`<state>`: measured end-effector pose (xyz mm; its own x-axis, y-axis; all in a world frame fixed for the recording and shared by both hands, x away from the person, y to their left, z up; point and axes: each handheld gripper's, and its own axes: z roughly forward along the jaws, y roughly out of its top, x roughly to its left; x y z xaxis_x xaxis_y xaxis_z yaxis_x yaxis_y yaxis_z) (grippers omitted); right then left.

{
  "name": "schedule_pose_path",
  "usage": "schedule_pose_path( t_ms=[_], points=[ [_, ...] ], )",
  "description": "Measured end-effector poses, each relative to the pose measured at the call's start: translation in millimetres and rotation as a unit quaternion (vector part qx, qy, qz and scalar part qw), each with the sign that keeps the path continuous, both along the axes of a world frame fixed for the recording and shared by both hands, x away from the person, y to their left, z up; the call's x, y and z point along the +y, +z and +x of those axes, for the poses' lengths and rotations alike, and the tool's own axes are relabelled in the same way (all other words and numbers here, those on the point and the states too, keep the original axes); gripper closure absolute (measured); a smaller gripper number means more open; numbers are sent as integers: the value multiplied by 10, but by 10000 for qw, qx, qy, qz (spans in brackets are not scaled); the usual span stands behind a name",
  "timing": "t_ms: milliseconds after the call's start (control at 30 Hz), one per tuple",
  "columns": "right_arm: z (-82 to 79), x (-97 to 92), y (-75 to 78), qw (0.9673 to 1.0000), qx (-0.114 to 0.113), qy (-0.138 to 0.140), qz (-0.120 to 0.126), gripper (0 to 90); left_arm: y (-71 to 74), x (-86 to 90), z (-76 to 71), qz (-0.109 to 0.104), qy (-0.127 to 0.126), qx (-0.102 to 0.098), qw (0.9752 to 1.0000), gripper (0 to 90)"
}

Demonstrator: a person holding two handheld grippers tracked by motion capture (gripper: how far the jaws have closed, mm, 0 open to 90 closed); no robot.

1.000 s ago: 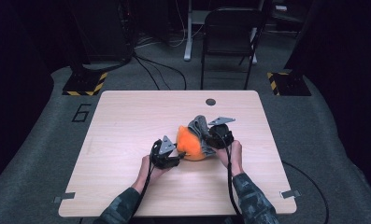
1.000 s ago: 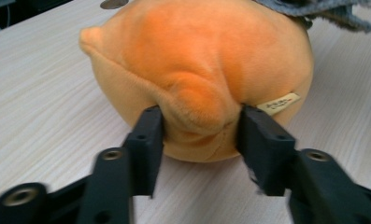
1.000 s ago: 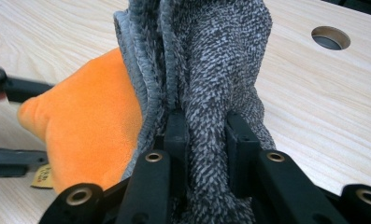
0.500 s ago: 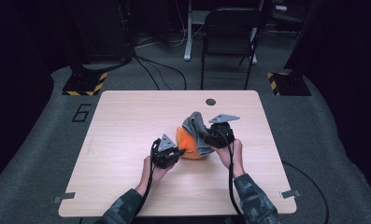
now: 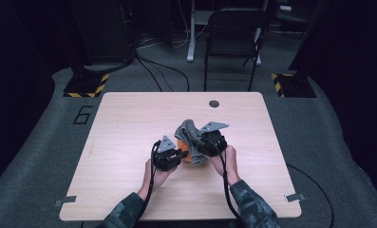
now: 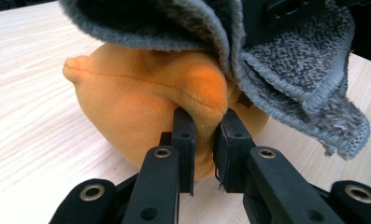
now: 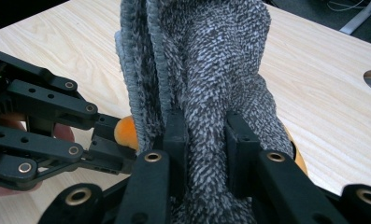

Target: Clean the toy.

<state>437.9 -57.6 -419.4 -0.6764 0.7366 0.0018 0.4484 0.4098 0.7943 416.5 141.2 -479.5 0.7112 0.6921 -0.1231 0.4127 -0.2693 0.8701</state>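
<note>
Nearest the lower edge of the high view, 2 camouflage-sleeved forearms enter and meet at mid-table. The left gripper (image 5: 168, 155) has just closed its jaws and pinches a fold of the orange plush toy (image 6: 141, 107), as the left gripper view shows: both black pads press into the soft fabric near the toy's seam. The toy rests on the wooden table (image 5: 129, 123), slightly toward the near edge from the centre, between the 2 grippers. The right gripper (image 5: 209, 141) grips the grey towel (image 7: 211, 70), its jaws narrowed onto a thick bunch of the cloth; the towel stands raised above the toy and drapes over its top and far side. In the right gripper view, the left gripper (image 7: 113, 147) lies just beside the towel, with a patch of orange beneath. Farther off, a round hole (image 5: 214, 103) sits near the table's far edge. Beyond the table stands a folding chair (image 5: 233, 42) on grey floor.
</note>
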Motion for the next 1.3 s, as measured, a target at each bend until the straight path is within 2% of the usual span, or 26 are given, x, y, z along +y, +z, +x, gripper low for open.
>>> schedule_pose_path(
  t_ms=[133,400,567,767,867,900,933,1000,1033,1133,1200,1233,1300],
  points=[
    [12,-41,-18,10000,1,-42,-29,733,-7,14,12,29,-16,-1,10000,792],
    [72,-187,-45,9997,147,-191,-49,730,-22,33,25,-30,22,-9,10000,790],
    [130,-294,-76,9992,263,-303,-78,730,-24,55,41,23,-20,-3,10000,789],
    [214,-447,-152,9973,411,-602,-125,727,-35,59,52,-28,2,-7,10000,787],
    [251,-510,-201,9962,533,-682,-98,727,-39,57,53,-26,-13,-3,10000,784],
    [268,-536,-216,9966,491,-642,-151,727,-40,57,53,-25,-12,-4,10000,783],
    [271,-536,-221,9957,573,-716,-93,726,-40,58,54,-26,-12,-5,10000,783],
    [288,-568,-241,9957,565,-714,-166,725,-41,59,55,-28,-15,-5,10000,783],
    [286,-561,-249,9943,645,-837,-116,725,-42,59,55,-31,-12,-1,10000,782],
    [317,-597,-291,9940,692,-827,-160,724,-45,53,52,-58,-11,27,10000,782],
    [334,-613,-326,9920,791,-966,-173,724,-46,57,54,-63,-14,38,10000,781],
    [350,-630,-346,9924,755,-929,-272,723,-49,56,52,-87,17,58,9999,780],
    [380,-665,-404,9911,853,-986,-276,724,-50,56,54,-89,15,53,9999,780]
  ],
)
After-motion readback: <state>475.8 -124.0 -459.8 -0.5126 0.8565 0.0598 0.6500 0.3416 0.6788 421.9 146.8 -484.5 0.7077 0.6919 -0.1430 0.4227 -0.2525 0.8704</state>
